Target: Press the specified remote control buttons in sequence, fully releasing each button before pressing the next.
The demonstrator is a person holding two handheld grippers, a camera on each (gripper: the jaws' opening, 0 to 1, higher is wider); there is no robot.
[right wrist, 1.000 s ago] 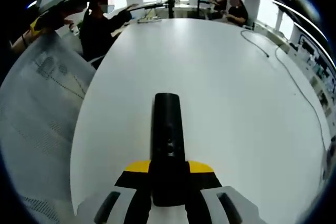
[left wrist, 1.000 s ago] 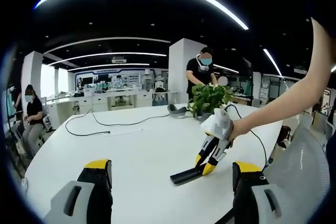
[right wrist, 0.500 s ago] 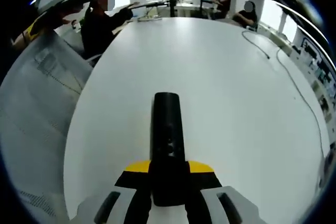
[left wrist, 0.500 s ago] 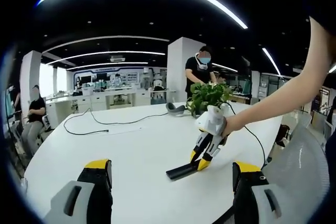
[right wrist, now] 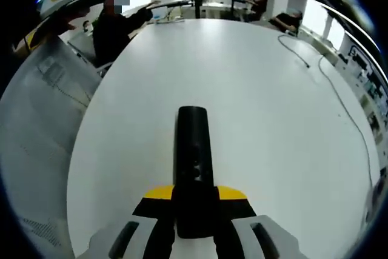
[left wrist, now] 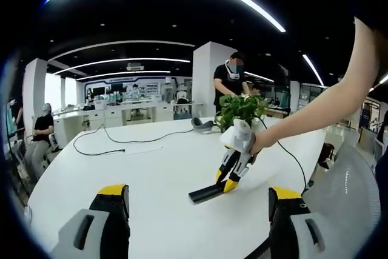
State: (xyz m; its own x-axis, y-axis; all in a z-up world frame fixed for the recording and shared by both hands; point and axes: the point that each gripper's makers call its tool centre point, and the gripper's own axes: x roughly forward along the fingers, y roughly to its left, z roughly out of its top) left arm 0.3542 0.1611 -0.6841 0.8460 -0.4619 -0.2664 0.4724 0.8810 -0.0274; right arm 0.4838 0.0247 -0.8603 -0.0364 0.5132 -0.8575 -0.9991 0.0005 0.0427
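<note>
1. Left gripper view: left gripper (left wrist: 197, 210) has its jaws wide apart at the bottom of the frame, holding nothing. Right of centre, the right gripper (left wrist: 225, 181) clamps a black remote control (left wrist: 206, 193) whose far end points down to the white surface (left wrist: 157, 168). A green plant (left wrist: 241, 110) stands behind.

2. Right gripper view: remote control (right wrist: 193, 162) lies at lower centre, clamped between the jaws, reaching over the surface (right wrist: 254, 89).
</note>
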